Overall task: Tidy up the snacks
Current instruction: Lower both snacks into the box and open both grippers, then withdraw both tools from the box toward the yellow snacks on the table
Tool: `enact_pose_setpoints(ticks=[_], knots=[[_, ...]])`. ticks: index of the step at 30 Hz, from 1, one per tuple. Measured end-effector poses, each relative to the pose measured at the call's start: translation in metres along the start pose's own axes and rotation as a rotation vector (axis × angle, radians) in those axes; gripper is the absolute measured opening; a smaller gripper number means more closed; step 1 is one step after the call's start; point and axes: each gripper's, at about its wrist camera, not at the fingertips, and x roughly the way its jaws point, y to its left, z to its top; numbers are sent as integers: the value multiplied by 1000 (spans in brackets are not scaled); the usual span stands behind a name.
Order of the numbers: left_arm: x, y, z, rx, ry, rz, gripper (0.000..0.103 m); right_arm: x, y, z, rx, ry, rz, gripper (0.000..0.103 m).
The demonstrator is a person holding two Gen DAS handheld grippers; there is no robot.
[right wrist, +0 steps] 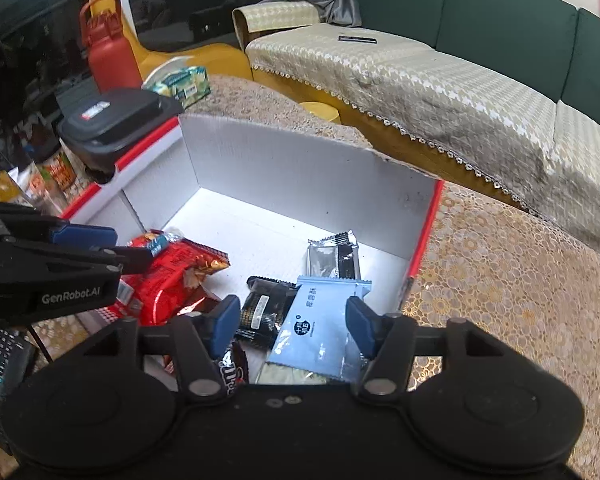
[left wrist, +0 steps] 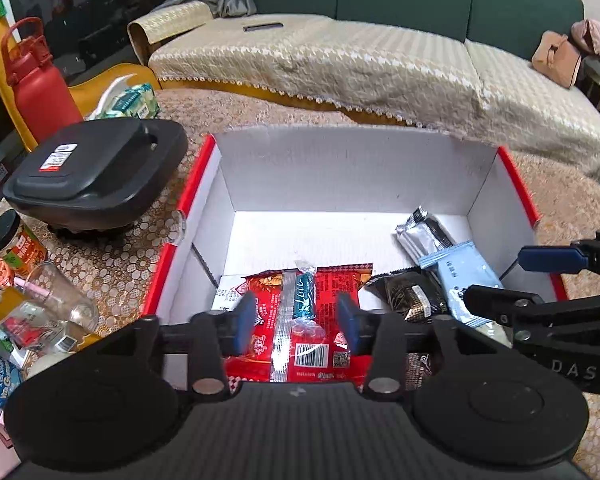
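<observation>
A red-edged white cardboard box [left wrist: 340,172] [right wrist: 284,168] holds the snacks. A red snack bag [left wrist: 300,344] [right wrist: 168,280] lies at its near left with a small teal candy [left wrist: 305,295] [right wrist: 158,243] on top. A light blue packet [left wrist: 460,280] [right wrist: 320,328], a black packet [left wrist: 412,296] [right wrist: 264,308] and a silver packet [left wrist: 420,232] [right wrist: 332,256] lie at the right. My left gripper [left wrist: 298,322] is open over the red bag, holding nothing. My right gripper [right wrist: 296,324] is open over the blue packet, holding nothing.
A black lidded container [left wrist: 96,168], a red bottle [left wrist: 40,84], a tissue pack [left wrist: 136,100], a clear cup [left wrist: 60,300] and jars stand left of the box on the patterned tablecloth [right wrist: 500,280]. A covered sofa [left wrist: 380,64] lies behind.
</observation>
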Motion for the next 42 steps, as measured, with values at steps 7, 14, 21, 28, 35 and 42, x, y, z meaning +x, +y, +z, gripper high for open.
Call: enact_pose_setpoints(ticks=[7,14,21,28,35,42], knots=[[-34,1,-7,-19,-52,-31,71,-28,-1,-8,21,-19,20,71],[-71,-1,-20,-14,-96,-55,82,-63,0,-19,38,-49,54,80],[-107,-2,-39,-6,-138,-87,86,-96,4,-36,36,-82,81,92],[-134,-4,-72,11,-166,-97,89,-118,8,-61,37,-97,82,102],[-135,-7,-112,57,-123,-119,89,-118,14,-95,53,-51,74,102],[-114,-10,-146,88,-34,-118,89,-103,18,-124,82,8,55,102]])
